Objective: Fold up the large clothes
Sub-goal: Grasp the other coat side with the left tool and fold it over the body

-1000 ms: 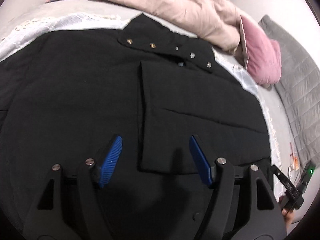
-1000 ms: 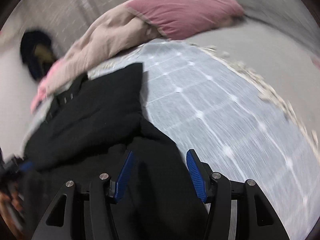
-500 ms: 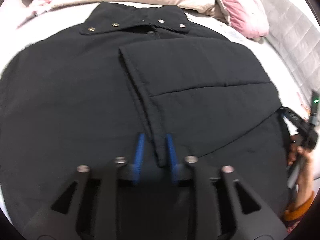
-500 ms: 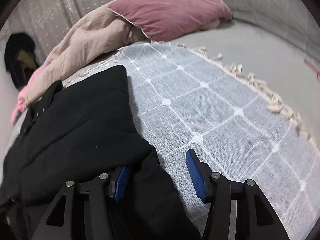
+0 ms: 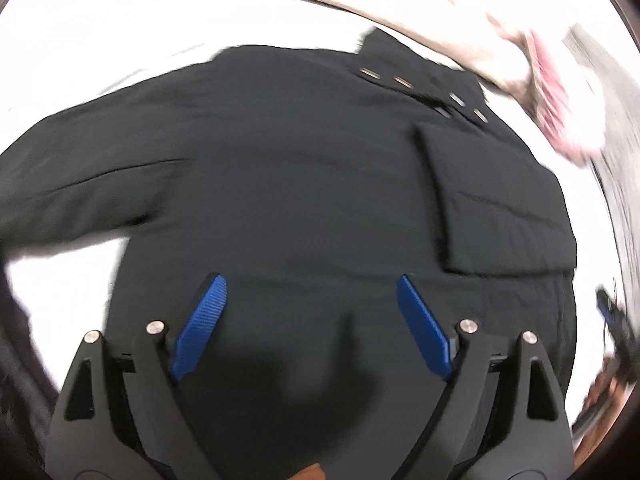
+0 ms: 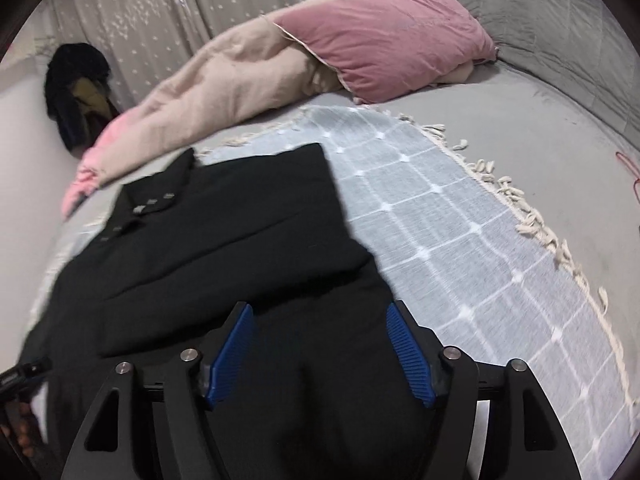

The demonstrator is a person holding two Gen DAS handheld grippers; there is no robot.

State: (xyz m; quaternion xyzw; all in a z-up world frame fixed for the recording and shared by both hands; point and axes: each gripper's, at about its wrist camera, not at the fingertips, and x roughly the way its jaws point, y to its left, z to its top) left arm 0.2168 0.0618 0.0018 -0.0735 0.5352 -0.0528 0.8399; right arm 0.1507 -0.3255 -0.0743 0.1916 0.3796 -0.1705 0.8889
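Observation:
A black jacket [image 5: 320,184] lies flat on the bed, its snap collar [image 5: 420,84] at the upper right. One sleeve [image 5: 500,208] is folded across the body; the other sleeve [image 5: 80,192] stretches out to the left. My left gripper [image 5: 309,280] hovers over the jacket's lower body, jaws opening wide, with nothing between the pads. In the right wrist view the jacket [image 6: 224,240] fills the left half. My right gripper [image 6: 319,307] hangs above its near edge, jaws opening, pads clear of the cloth.
A light blue checked throw [image 6: 460,240] with a fringe lies under the jacket on the grey bed [image 6: 540,140]. A pink pillow [image 6: 392,56] and a beige blanket [image 6: 224,92] sit behind. Dark clothes [image 6: 76,88] hang by the curtain at the back left.
My left gripper, which was pinching the folded sleeve's edge, has let go, opened wide and shifted left over the jacket body. My right gripper has lifted off the cloth and widened.

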